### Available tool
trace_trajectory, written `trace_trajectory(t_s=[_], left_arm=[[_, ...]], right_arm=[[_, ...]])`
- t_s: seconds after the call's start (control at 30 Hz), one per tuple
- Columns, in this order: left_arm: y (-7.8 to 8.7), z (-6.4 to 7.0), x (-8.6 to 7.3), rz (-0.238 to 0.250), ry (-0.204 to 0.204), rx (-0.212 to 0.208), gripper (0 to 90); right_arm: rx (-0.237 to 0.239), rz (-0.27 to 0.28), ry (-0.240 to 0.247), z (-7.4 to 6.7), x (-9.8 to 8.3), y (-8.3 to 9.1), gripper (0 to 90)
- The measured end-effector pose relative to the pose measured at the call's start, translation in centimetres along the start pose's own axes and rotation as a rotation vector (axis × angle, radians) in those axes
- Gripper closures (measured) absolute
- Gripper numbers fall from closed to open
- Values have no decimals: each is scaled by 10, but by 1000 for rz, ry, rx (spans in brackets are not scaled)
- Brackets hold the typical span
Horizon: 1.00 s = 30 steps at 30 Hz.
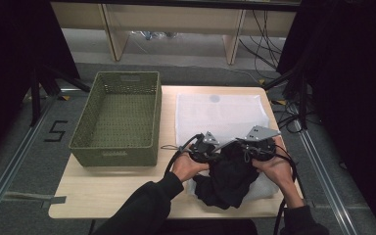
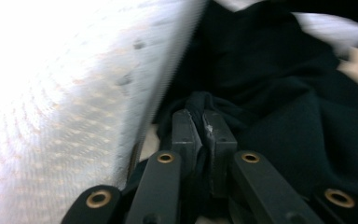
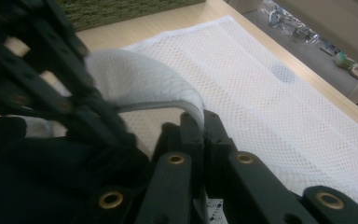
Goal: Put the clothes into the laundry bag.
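A black garment (image 1: 230, 178) lies bunched at the near end of a white mesh bag (image 1: 220, 112) on the table. My left gripper (image 1: 210, 149) is at the garment's left side; in the left gripper view its jaws (image 2: 204, 116) are shut on a fold of the black garment (image 2: 270, 84), with the mesh bag (image 2: 74, 93) to their left. My right gripper (image 1: 247, 147) is just to the right. In the right gripper view its jaws (image 3: 203, 119) are shut on the raised rim of the mesh bag (image 3: 140, 81), holding it up above the garment (image 3: 28, 177).
An empty green woven basket (image 1: 117, 117) stands on the left half of the wooden table (image 1: 103, 196). The mesh bag stretches flat toward the far edge. Cables trail from both grippers, and the floor drops away on every side.
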<state>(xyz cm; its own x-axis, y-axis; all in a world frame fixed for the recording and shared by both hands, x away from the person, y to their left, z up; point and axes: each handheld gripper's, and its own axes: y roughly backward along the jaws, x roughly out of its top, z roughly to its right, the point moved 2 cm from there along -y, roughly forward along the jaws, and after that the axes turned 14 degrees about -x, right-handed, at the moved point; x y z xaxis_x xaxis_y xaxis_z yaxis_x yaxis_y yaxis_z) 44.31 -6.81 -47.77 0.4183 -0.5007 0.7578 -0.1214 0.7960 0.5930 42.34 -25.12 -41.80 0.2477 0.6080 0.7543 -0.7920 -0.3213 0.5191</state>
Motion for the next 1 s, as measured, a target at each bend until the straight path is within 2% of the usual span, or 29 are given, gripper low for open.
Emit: trace_trajectory(t_s=[0.1, 0.17, 0.2, 0.3, 0.4, 0.43, 0.47, 0.53, 0.57, 0.6, 0.63, 0.7, 0.73, 0.77, 0.83, 0.87, 0.9, 0.93, 1.0], left_arm=[[4, -2, -2, -12, -7, 1, 727], [19, 2, -4, -14, -13, 24, 610], [24, 5, -5, -5, -11, 19, 556], [45, 16, -9, 45, 44, -37, 430], [56, 26, -15, 50, 67, -66, 325], [56, 30, -18, 39, 62, -80, 307], [53, 32, -21, 14, 54, -84, 294], [41, 32, -27, -30, 41, -66, 267], [34, 30, -30, -50, 51, -73, 249], [25, 30, -32, -46, 76, -93, 244], [14, 31, -34, -54, 82, -115, 238], [4, 34, -34, -76, 88, -124, 181], [-1, 35, -33, -82, 79, -129, 167], [-5, 36, -32, -85, 70, -130, 177], [-8, 37, -31, -84, 46, -119, 354], [-9, 37, -31, -75, 52, -123, 480], [-9, 37, -31, -61, 50, -107, 634], [-8, 36, -30, -59, 35, -94, 719], [-6, 35, -25, -30, 66, -86, 779]], right_arm=[[1, -3, -5, 0, -1, 0, 900], [-2, -12, -9, 1, -3, 0, 900], [-2, -8, -14, 2, -4, -1, 900], [-4, -11, -8, 3, -5, -2, 900], [-3, -12, -9, 2, -4, -2, 900], [-2, -14, -9, 2, -4, -2, 900], [-2, -12, -11, 1, -4, -2, 900], [-3, -12, -5, 1, -4, -3, 900], [1, -12, -3, 1, -4, -3, 900], [6, -6, 9, 1, -4, -3, 900], [4, -13, 7, 1, -4, -2, 900], [6, -8, 9, 3, -4, -2, 900], [5, -16, -7, 3, -5, -1, 900], [2, -10, -7, 3, -5, -2, 900], [7, -11, 2, 4, -6, -2, 900], [4, -18, -13, 3, -6, -1, 900], [3, -14, -10, 4, -6, -1, 900], [4, -6, -11, 4, -6, -1, 900], [15, -1, -13, 5, -5, 2, 900]])
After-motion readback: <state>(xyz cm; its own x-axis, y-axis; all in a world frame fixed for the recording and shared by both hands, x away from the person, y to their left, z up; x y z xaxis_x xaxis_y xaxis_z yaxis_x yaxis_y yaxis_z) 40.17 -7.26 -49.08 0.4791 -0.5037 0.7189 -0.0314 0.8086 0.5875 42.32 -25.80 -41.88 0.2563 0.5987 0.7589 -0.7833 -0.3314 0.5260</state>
